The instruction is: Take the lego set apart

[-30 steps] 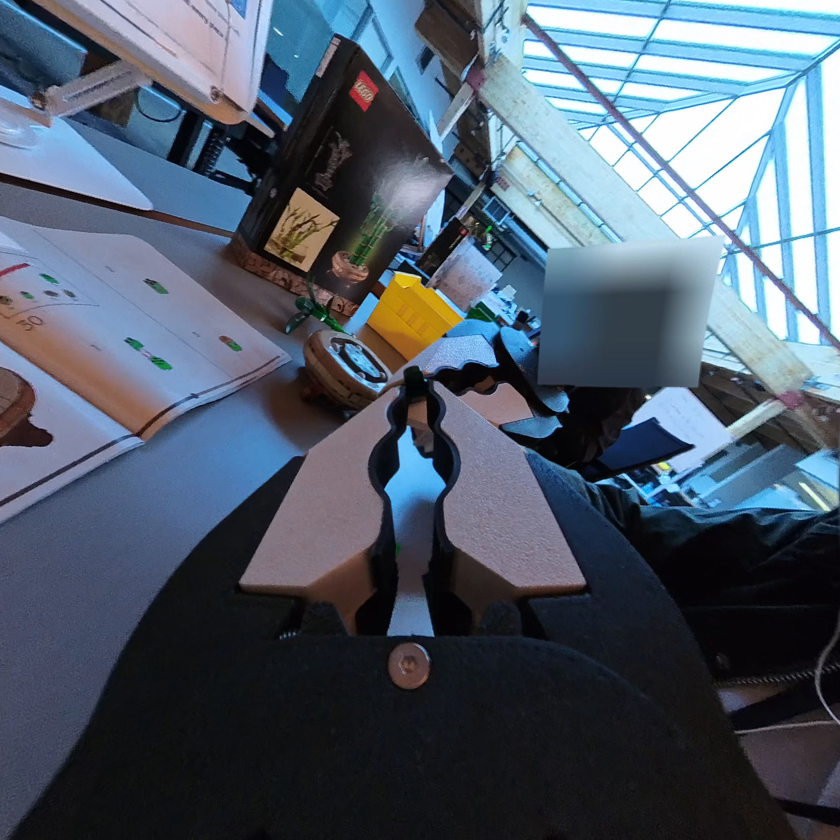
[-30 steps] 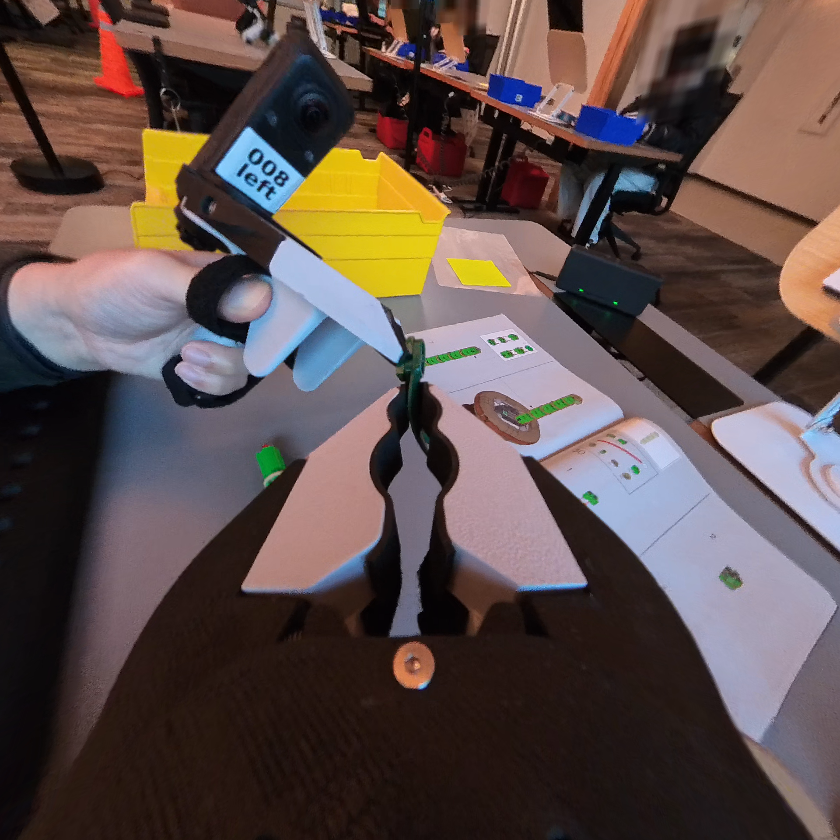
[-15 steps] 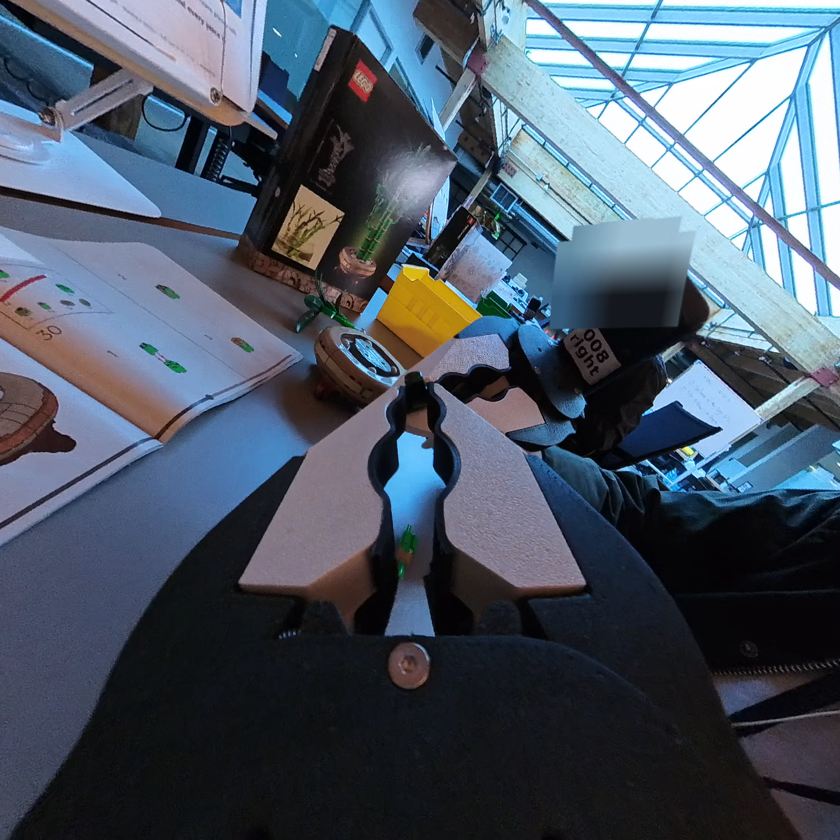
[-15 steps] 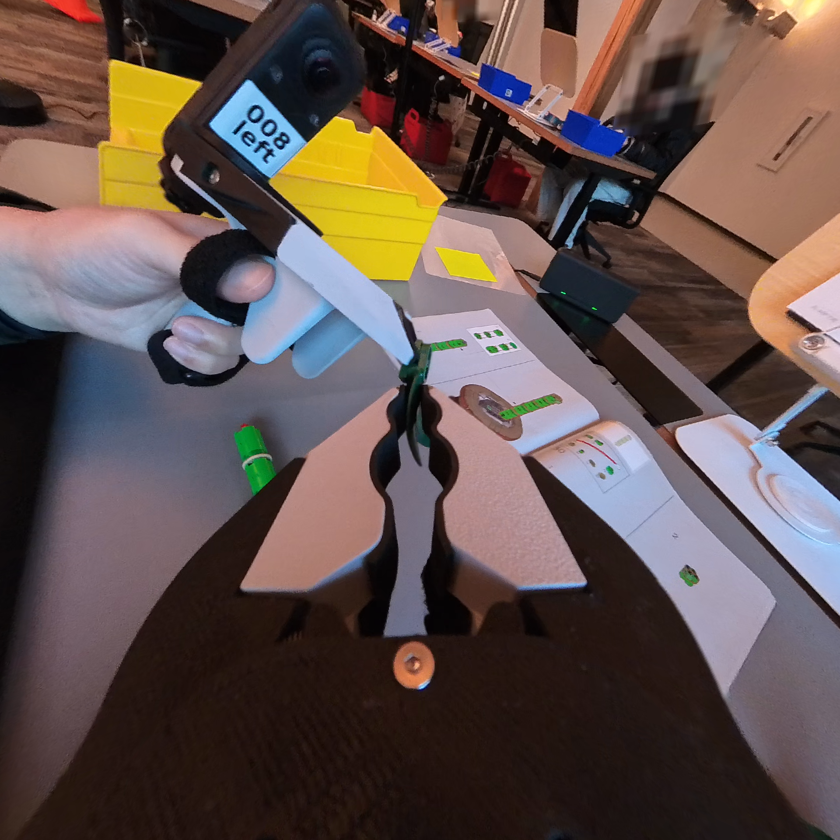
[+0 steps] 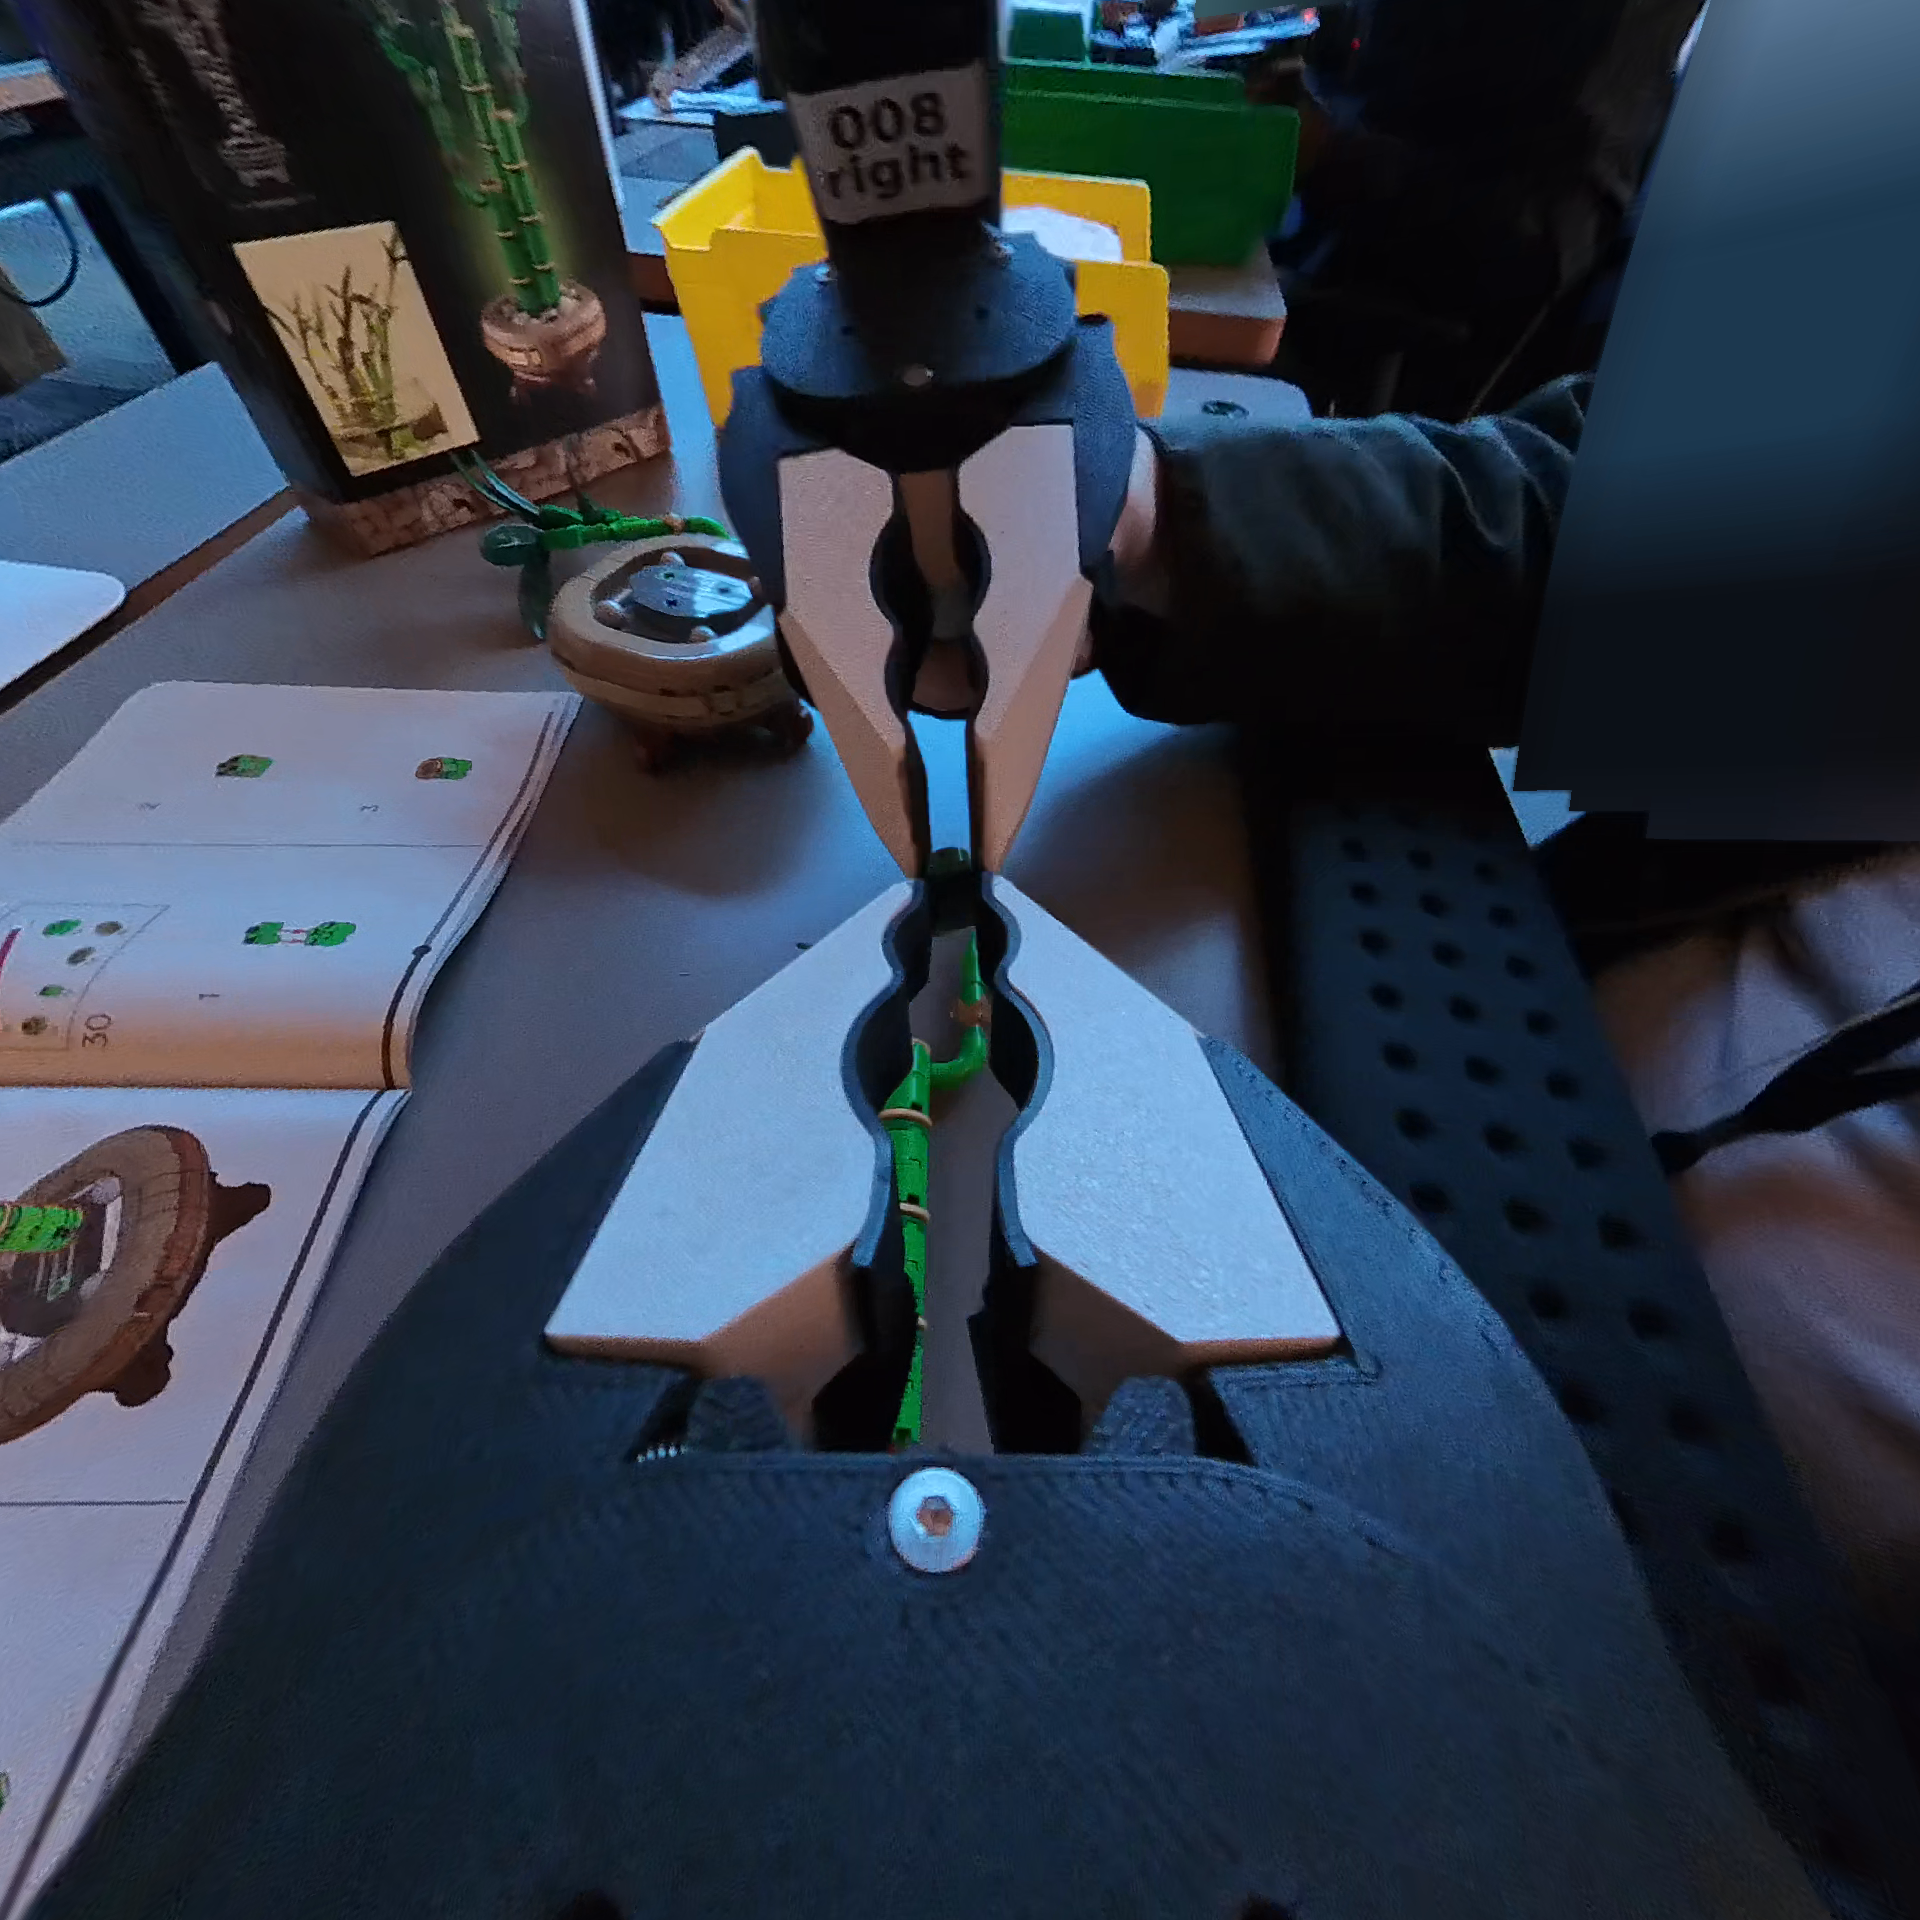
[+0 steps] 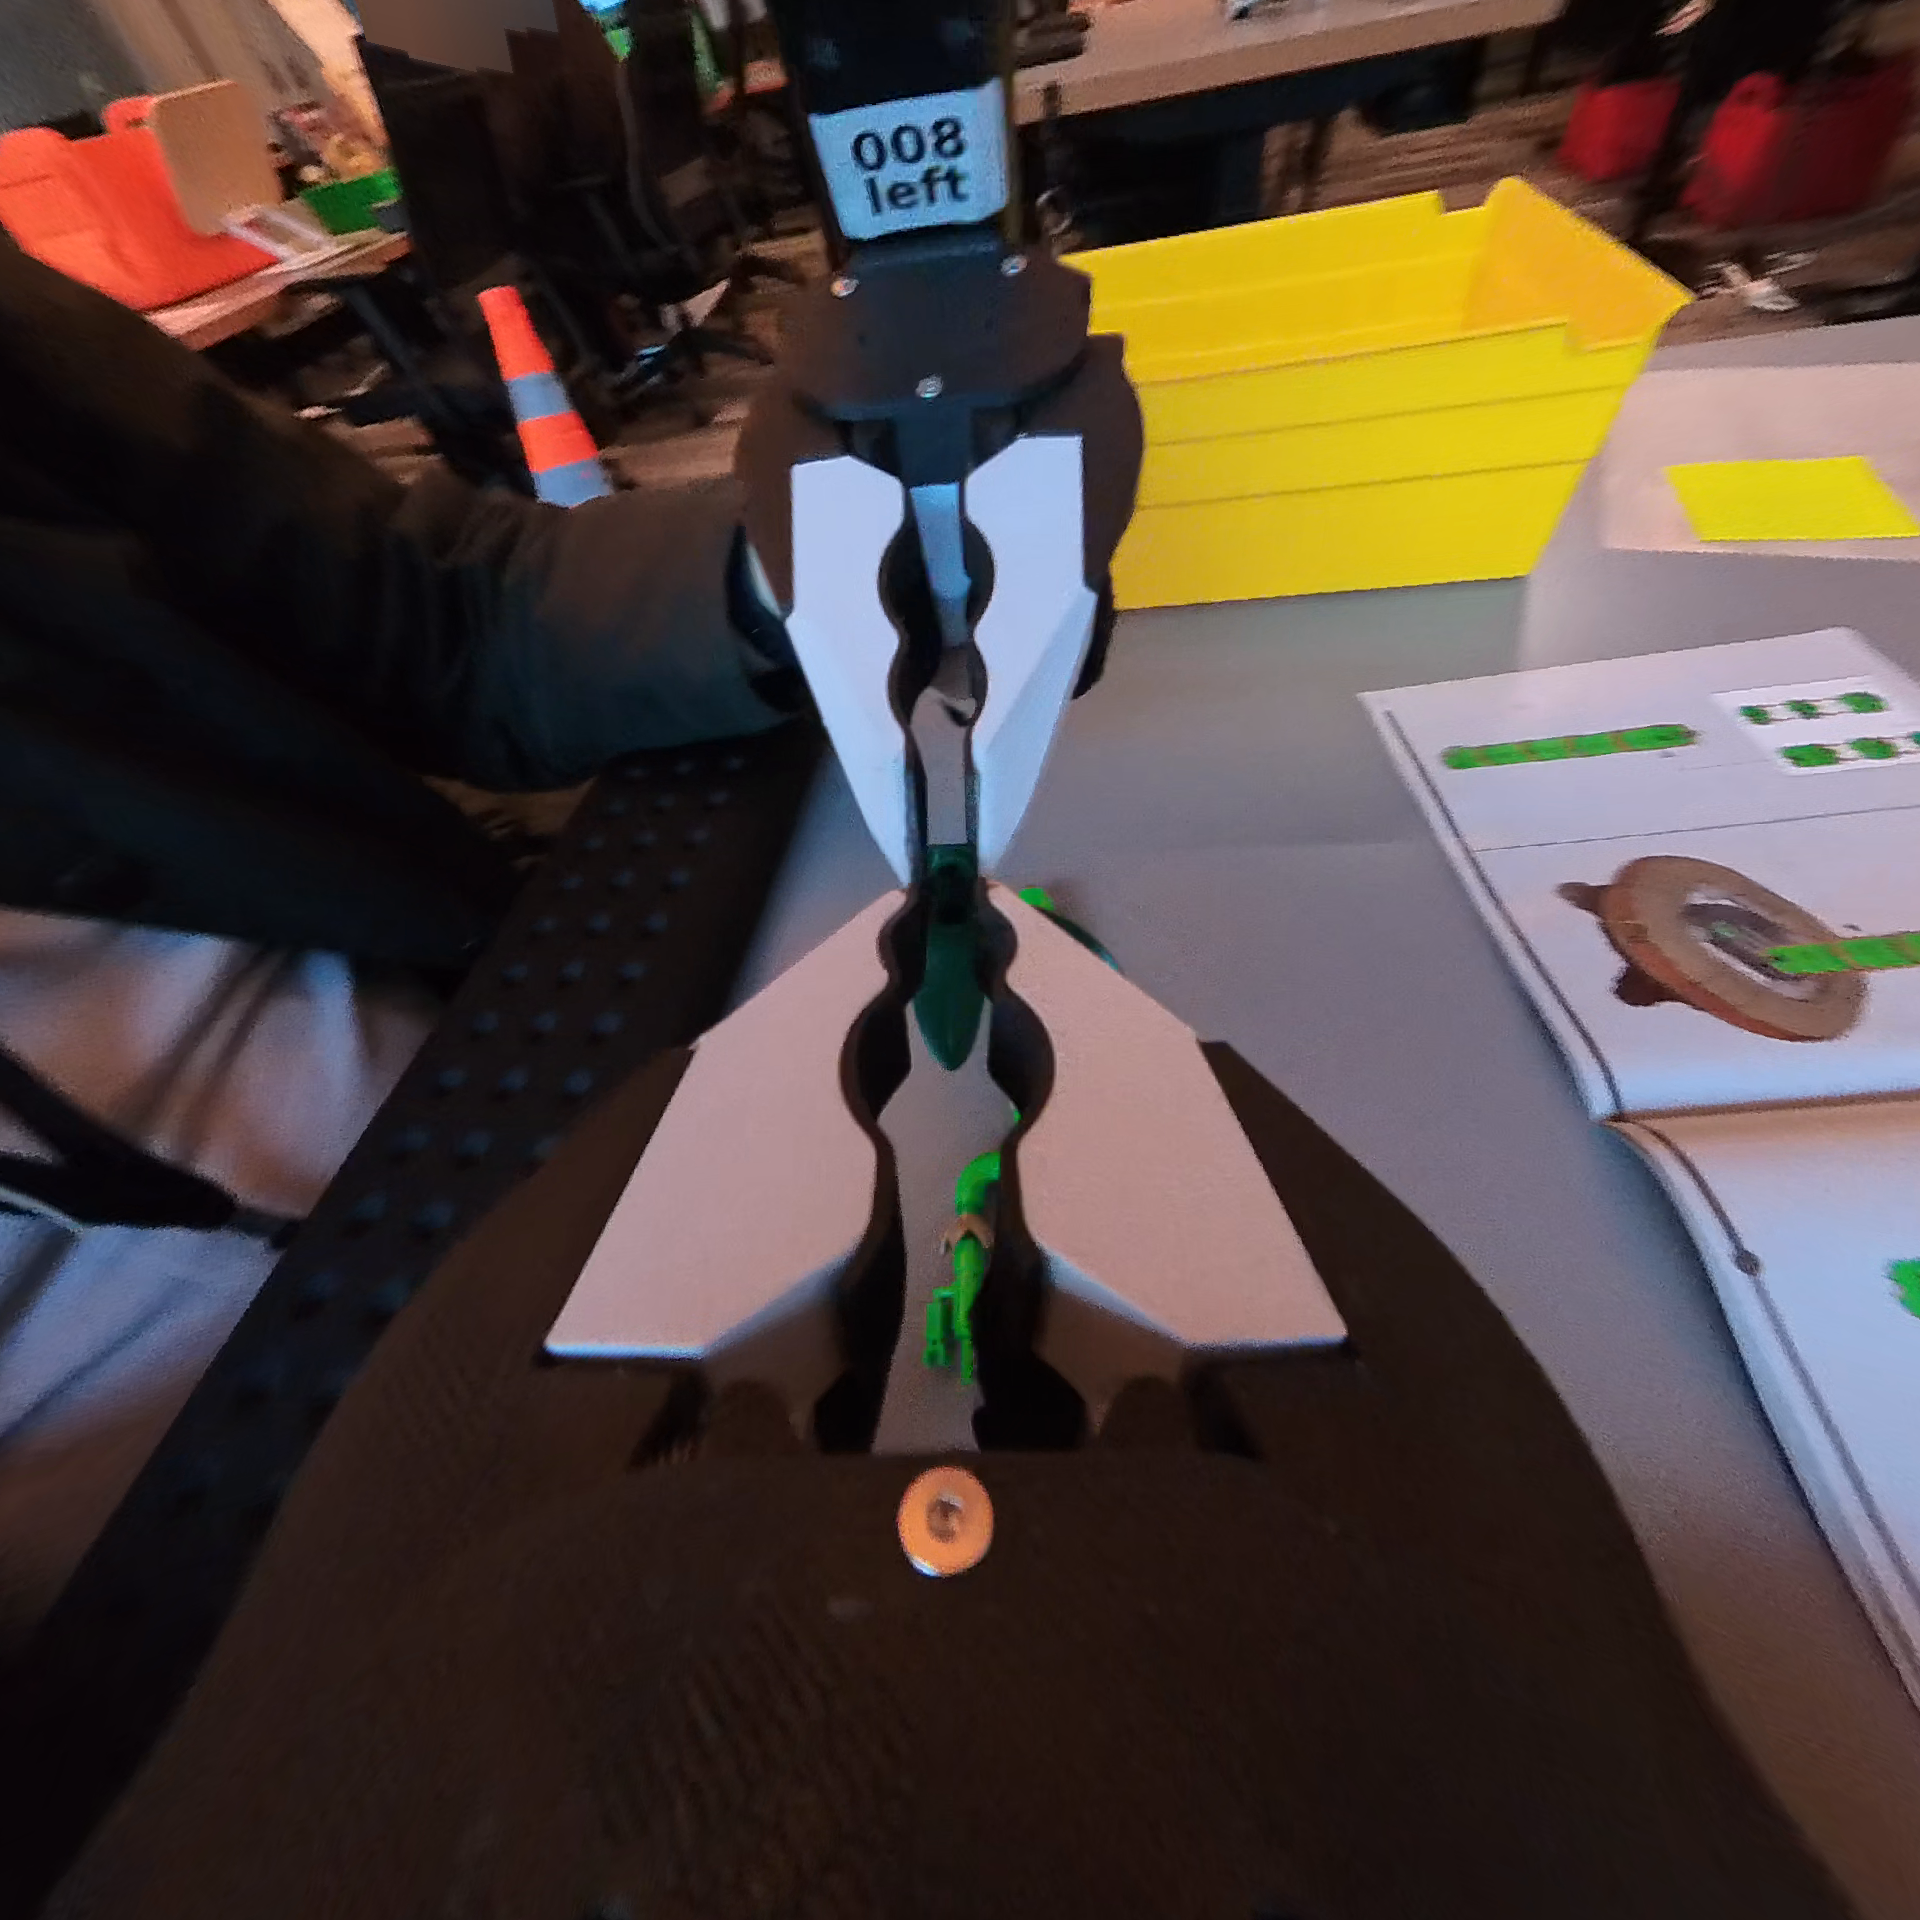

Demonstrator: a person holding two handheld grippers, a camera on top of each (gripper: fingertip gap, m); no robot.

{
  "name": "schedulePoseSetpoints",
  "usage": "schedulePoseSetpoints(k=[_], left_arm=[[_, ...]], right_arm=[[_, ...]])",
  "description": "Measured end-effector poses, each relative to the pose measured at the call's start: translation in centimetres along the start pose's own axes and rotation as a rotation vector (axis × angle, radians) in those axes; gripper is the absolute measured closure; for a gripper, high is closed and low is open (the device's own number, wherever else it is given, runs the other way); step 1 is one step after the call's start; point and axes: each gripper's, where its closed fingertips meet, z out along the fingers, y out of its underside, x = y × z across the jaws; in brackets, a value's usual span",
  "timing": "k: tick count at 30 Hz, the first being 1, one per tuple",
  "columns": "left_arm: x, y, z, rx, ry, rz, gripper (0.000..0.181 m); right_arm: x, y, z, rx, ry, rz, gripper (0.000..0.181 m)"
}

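1. Your left gripper (image 5: 948, 891) and right gripper (image 6: 948, 896) meet tip to tip above the table (image 5: 644, 862), each clamped on the same small dark green leaf piece (image 6: 948, 987). In the right wrist view, the leaf's pointed end runs back between your right gripper's fingers.

2. That leaf piece is the part in hand. It looks like you are at the point of pulling or twisting it free, but the joint is hidden by the fingertips, so you cannot tell whether it has already split.

3. A bright green bamboo stalk (image 5: 909, 1195) lies on the table directly under the grippers, seen through the gap in both wrist views. It is off the pot but appears to be several segments joined, with a curved side shoot, so it has yet to be broken down.

4. The round brown pot base (image 5: 675, 644) stands farther back, empty of stalks yet itself intact. Another green sprig (image 5: 561, 540) lies just behind it, near the set's box (image 5: 343, 260).

5. The yellow bin (image 6: 1351, 416) sits beyond; its contents are not visible. The open instruction booklet (image 5: 260, 883) lies to one side.

6. Judged overall, you are part-way: stalks removed, most sub-assemblies left to separate.
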Motion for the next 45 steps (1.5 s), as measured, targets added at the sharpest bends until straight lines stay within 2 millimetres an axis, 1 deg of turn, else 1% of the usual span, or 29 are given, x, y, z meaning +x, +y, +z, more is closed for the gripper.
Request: schedulePoseSetpoints(k=[6, 11, 14, 18, 22, 27, 28, 29, 30, 31, 32, 33, 35, 36, 37, 38, 39, 41, 42, 45], left_arm=[[0.3, 1.0, 0.1, -0.062, 0.008, 0.040, 0.175], [0.5, 1.2, 0.1, -0.075, 0.017, 0.038, 0.175], [0.5, 1.0, 0.1, -0.062, 0.026, 0.018, 0.175], [0.4, -0.3, -0.2, 0.002, 0.019, 0.002, 0.175], [0.6, 0.0, 0.0, -0.019, 0.012, 0.017, 0.175], [0.8, -0.5, -0.2, 0.005, 0.028, -0.001, 0.175], [0.9, -0.3, -0.4, -0.008, 0.036, 0.000, 0.175], [0.3, -0.2, -1.0, -0.009, 0.005, -0.003, 0.175], [-0.3, -0.6, -1.9, 0.029, -0.023, -0.011, 0.175], [-0.5, -1.5, -2.8, 0.088, -0.015, -0.032, 0.176], [-0.4, -2.3, -3.4, 0.135, 0.004, -0.051, 0.176], [-0.4, -2.7, -3.7, 0.156, 0.012, -0.063, 0.176], [-0.5, -2.2, -3.1, 0.135, 0.010, -0.082, 0.175], [-0.3, -2.0, -2.6, 0.124, 0.021, -0.092, 0.175], [0.1, -1.8, -2.0, 0.113, 0.039, -0.099, 0.175], [0.3, -1.6, -1.5, 0.097, 0.048, -0.099, 0.175], [0.4, -1.3, -1.1, 0.082, 0.047, -0.095, 0.175], [0.6, -1.1, -0.7, 0.064, 0.054, -0.091, 0.175], [0.7, -1.0, -0.6, 0.061, 0.057, -0.090, 0.175], [0.7, -1.1, -0.4, 0.068, 0.064, -0.114, 0.175]], right_arm=[[-0.2, 0.8, 0.5, -0.024, -0.034, 0.021, 0.173], [-0.3, 1.0, 0.7, -0.020, -0.053, 0.041, 0.175], [-0.4, 0.9, 0.5, -0.044, -0.045, 0.022, 0.175], [-0.4, -0.2, -0.2, 0.014, -0.055, 0.033, 0.176], [-0.5, 0.2, -0.2, -0.002, -0.066, 0.038, 0.176], [-0.7, -0.3, -0.6, 0.011, -0.068, 0.031, 0.176], [-0.3, 0.1, -1.0, -0.006, -0.045, 0.028, 0.181], [0.2, 0.0, -2.0, 0.012, -0.021, 0.036, 0.181], [0.7, -1.0, -3.3, 0.082, -0.008, 0.058, 0.181], [0.8, -2.1, -4.5, 0.152, -0.005, 0.069, 0.181], [0.8, -3.0, -5.2, 0.197, 0.001, 0.062, 0.181], [0.5, -3.3, -5.3, 0.213, -0.003, 0.056, 0.181], [0.0, -3.1, -3.8, 0.187, -0.023, 0.056, 0.178], [-0.3, -3.2, -2.8, 0.184, -0.028, 0.057, 0.167], [-0.4, -3.3, -1.8, 0.184, -0.026, 0.057, 0.161], [-0.5, -3.1, -1.0, 0.167, -0.026, 0.052, 0.159], [-0.6, -2.7, -0.4, 0.137, -0.021, 0.041, 0.161], [-0.6, -2.0, 0.1, 0.100, -0.012, 0.024, 0.167], [-0.7, -2.0, 0.0, 0.100, -0.026, 0.038, 0.174], [-0.6, -1.9, -0.2, 0.107, -0.042, 0.067, 0.174]])
